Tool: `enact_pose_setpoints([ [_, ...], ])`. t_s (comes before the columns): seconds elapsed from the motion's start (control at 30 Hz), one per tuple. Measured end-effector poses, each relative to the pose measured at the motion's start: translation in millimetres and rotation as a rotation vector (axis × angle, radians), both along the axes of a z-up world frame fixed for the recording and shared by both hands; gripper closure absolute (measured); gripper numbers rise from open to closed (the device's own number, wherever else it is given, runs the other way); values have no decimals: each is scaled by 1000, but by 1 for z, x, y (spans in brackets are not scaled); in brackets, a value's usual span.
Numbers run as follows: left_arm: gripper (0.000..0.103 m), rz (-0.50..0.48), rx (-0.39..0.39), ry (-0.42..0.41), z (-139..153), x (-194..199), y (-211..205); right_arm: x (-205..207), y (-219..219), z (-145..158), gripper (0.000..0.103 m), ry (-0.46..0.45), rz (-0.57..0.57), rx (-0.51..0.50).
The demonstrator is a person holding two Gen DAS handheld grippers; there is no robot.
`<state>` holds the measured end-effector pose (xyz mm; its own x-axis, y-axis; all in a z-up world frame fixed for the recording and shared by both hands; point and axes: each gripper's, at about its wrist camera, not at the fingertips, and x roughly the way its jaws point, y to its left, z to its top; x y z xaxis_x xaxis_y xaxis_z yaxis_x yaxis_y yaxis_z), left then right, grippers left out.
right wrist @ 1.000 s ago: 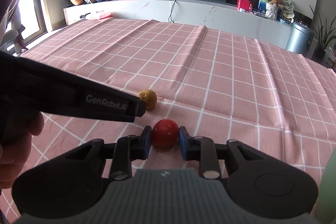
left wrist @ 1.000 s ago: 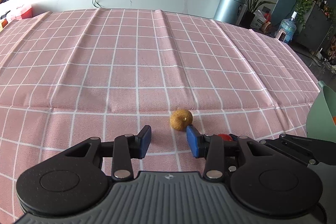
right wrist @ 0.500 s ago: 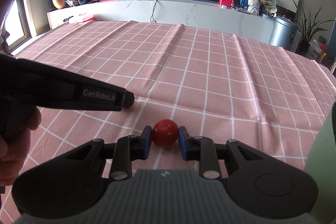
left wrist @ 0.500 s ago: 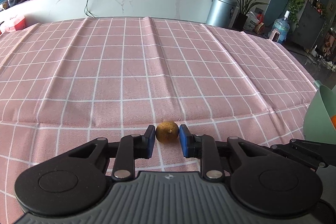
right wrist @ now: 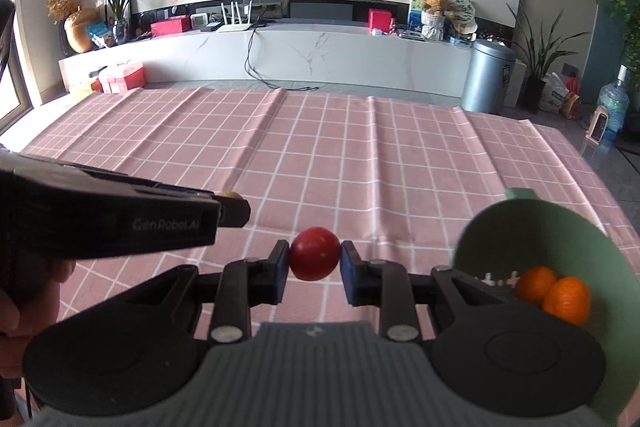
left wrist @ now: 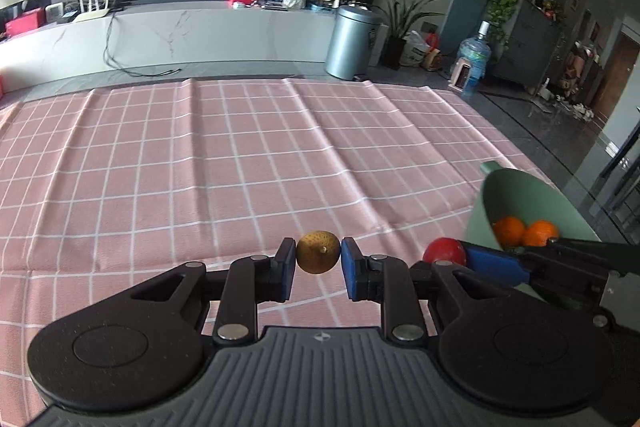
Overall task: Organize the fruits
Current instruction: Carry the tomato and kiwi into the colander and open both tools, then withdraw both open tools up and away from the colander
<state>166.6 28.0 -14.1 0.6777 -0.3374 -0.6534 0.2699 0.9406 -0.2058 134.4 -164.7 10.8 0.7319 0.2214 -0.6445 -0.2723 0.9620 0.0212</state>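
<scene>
My left gripper is shut on a small yellow-brown fruit and holds it above the pink checked tablecloth. My right gripper is shut on a small red fruit, also lifted off the cloth. The red fruit shows in the left wrist view, just right of my left gripper. A green bowl to the right holds two oranges; it also shows in the left wrist view. In the right wrist view the left gripper's body lies at the left.
The tablecloth's far edge drops to a grey floor. Beyond stand a white marble counter, a metal bin and a water bottle. The bowl sits near the table's right edge.
My left gripper has closed on the yellow-brown fruit and lifted it. Both grippers have risen and swung right, bringing the green bowl with oranges into view.
</scene>
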Motion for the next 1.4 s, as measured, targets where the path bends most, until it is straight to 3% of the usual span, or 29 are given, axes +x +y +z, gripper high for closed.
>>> enact_pose_setpoints([
  [0.17,76,-89,-45,-16,21,-5,-42,-17,-47,26,80,-23,-63,16],
  [0.33,76,-166,-21,-30,32,3,-84,-30,-100,40,80,-31,-155,-20],
  [0.53,76,-283,92,-1,24,12,-143,-26,-147,31,80,25,-208,-82],
  [0.7,76,-315,190,48,6,21,-177,-13,-161,13,80,88,-203,-157],
  [1.17,76,-301,295,125,-20,30,-190,6,-167,-8,80,153,-162,-207],
  [1.27,75,-298,303,129,-19,29,-191,5,-166,-4,75,143,-163,-215],
  [1.4,67,-288,293,120,-11,25,-188,1,-163,5,70,125,-163,-231],
])
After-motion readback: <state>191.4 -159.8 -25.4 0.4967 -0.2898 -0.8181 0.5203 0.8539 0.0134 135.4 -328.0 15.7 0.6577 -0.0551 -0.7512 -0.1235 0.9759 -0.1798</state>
